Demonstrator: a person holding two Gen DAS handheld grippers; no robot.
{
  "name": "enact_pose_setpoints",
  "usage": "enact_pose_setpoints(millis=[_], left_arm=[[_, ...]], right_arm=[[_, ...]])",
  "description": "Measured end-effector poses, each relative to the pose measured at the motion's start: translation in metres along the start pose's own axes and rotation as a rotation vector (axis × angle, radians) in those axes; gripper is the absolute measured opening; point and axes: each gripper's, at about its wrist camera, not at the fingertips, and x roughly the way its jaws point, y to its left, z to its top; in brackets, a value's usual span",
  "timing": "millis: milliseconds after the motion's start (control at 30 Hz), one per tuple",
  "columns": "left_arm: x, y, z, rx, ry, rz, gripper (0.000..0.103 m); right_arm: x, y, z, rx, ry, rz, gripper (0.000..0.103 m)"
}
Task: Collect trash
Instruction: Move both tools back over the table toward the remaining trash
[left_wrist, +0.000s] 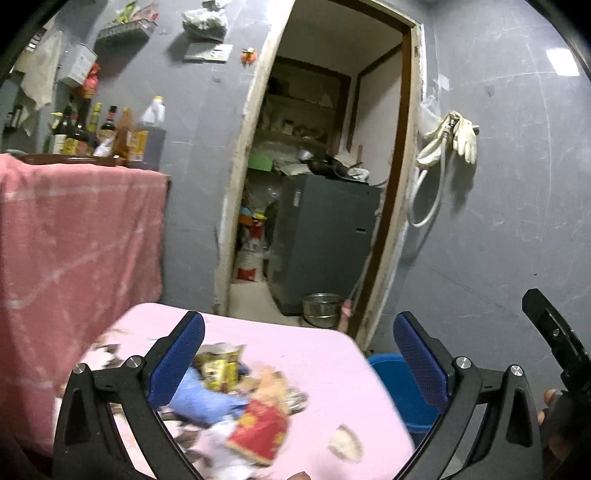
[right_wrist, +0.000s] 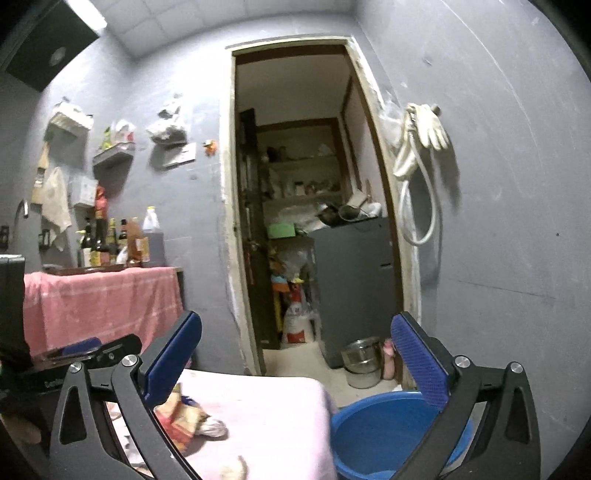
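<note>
A heap of trash lies on the pink-covered table (left_wrist: 317, 354): a red wrapper (left_wrist: 258, 428), a yellow packet (left_wrist: 219, 369), a crumpled blue piece (left_wrist: 199, 398) and a pale scrap (left_wrist: 345, 441). My left gripper (left_wrist: 299, 332) hangs open above the heap with nothing between its fingers. My right gripper (right_wrist: 297, 325) is also open and empty, raised over the table's right end. A blue basin (right_wrist: 388, 432) stands on the floor just right of the table, also seen as the blue basin (left_wrist: 406, 391) in the left wrist view. The right wrist view shows an orange-red wrapper (right_wrist: 181, 417) and a white wad (right_wrist: 214, 428).
Ahead is a doorway to a storeroom with a grey cabinet (right_wrist: 354, 284) and a steel pot (right_wrist: 362, 360) on the floor. A counter draped in pink cloth (left_wrist: 74, 240) with several bottles (left_wrist: 99, 129) stands at the left. A hose and gloves (left_wrist: 458, 136) hang on the right wall.
</note>
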Motion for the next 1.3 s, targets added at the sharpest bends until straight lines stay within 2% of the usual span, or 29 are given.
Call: enact_pose_setpoints(millis=[133,333,500,733,833,967,1033,1100,1167,1300], left_arm=[[-0.013,0.025,-0.012,0.01,0.04,0.026,0.1],[-0.024,0.056,-0.043,0.017,0.118,0.058,0.1],[-0.014,0.071,-0.061,0.001,0.22,0.021,0.1],[0.005,0.081,-0.077,-0.062,0.322,-0.04,0.098],[0.011,0.079,-0.081,-0.053,0.359,-0.043,0.092],[0.022,0.078,-0.088,-0.059,0.426,-0.059,0.07],[0.026,0.079,-0.09,-0.073,0.452,-0.074,0.064],[0.03,0.081,-0.09,-0.089,0.47,-0.083,0.061],[0.033,0.083,-0.091,-0.104,0.487,-0.089,0.054],[0.041,0.086,-0.092,-0.139,0.527,-0.116,0.048]], right_arm=[[0.003,0.021,-0.014,-0.034,0.039,0.051,0.103],[0.02,0.038,-0.047,-0.066,0.171,0.095,0.103],[0.028,0.043,-0.068,-0.075,0.264,0.103,0.103],[0.046,0.038,-0.094,-0.072,0.398,0.098,0.103],[0.052,0.031,-0.105,-0.055,0.455,0.097,0.103],[0.058,0.026,-0.115,-0.043,0.515,0.107,0.102],[0.06,0.025,-0.12,-0.039,0.54,0.119,0.1],[0.063,0.025,-0.125,-0.029,0.564,0.129,0.1],[0.065,0.025,-0.13,-0.025,0.59,0.138,0.099],[0.068,0.03,-0.137,-0.052,0.617,0.146,0.093]])
